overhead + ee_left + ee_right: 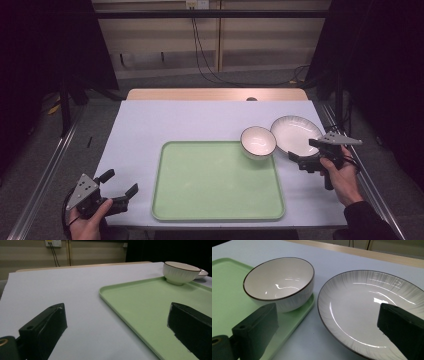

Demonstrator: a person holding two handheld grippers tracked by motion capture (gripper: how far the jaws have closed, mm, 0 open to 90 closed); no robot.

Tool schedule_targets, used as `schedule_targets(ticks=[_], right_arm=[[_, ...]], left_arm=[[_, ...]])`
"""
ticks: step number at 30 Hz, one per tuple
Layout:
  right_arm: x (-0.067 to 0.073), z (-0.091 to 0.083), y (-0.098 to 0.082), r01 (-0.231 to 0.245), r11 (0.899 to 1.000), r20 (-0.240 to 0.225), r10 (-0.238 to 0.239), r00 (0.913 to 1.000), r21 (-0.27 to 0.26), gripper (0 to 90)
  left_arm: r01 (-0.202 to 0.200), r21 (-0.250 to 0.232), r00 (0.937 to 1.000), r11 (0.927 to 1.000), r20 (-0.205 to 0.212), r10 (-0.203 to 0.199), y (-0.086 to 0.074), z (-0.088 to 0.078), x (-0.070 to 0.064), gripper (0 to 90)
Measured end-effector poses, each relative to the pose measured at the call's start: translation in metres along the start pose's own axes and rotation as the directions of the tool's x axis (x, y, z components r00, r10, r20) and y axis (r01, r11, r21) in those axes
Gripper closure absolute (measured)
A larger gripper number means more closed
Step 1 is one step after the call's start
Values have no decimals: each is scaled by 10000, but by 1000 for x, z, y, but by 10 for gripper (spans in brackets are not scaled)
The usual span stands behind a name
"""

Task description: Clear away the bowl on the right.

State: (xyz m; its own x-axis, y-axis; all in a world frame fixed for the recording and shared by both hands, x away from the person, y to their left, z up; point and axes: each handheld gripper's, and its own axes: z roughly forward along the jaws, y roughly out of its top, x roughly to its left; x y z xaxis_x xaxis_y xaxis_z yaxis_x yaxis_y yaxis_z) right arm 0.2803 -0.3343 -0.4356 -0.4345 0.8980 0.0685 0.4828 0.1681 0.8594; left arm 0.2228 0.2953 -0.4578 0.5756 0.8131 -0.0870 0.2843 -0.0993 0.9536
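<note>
A pale green rectangular plastic tray [218,195] lies on the white-topped bench [150,125]. A white ceramic bowl with a dark rim [258,142] sits on the tray's far right corner. Just beside it, on the bench, rests a shallow white plate with faint grey streaks [295,133]. Black cables [202,55] hang down the beige wall behind, from a socket [53,243].

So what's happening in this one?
A person holds a gripper in each hand at a table. Neither holds anything. The right gripper, jaws open, sits at the near edge of the plate, which lies on the table just right of the green tray. A bowl sits in the tray's far right corner. The left gripper waits open, left of the tray.
</note>
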Motion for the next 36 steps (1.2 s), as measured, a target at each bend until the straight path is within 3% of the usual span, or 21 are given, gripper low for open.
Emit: schedule_targets(ticks=[13,27,36], right_arm=[[3,-29,-17,-60,9994,125,64,9999,-340,30],[11,-53,-39,-346,9968,201,361,9991,-723,24],[15,-62,-49,-435,9968,202,450,9988,-677,25]], left_arm=[[494,-242,9987,9985,-77,-496,0,1,-1,21],[688,-380,9970,9969,-319,-700,0,-1,-1,25],[650,-394,9972,9971,-334,-663,0,-1,-1,26]])
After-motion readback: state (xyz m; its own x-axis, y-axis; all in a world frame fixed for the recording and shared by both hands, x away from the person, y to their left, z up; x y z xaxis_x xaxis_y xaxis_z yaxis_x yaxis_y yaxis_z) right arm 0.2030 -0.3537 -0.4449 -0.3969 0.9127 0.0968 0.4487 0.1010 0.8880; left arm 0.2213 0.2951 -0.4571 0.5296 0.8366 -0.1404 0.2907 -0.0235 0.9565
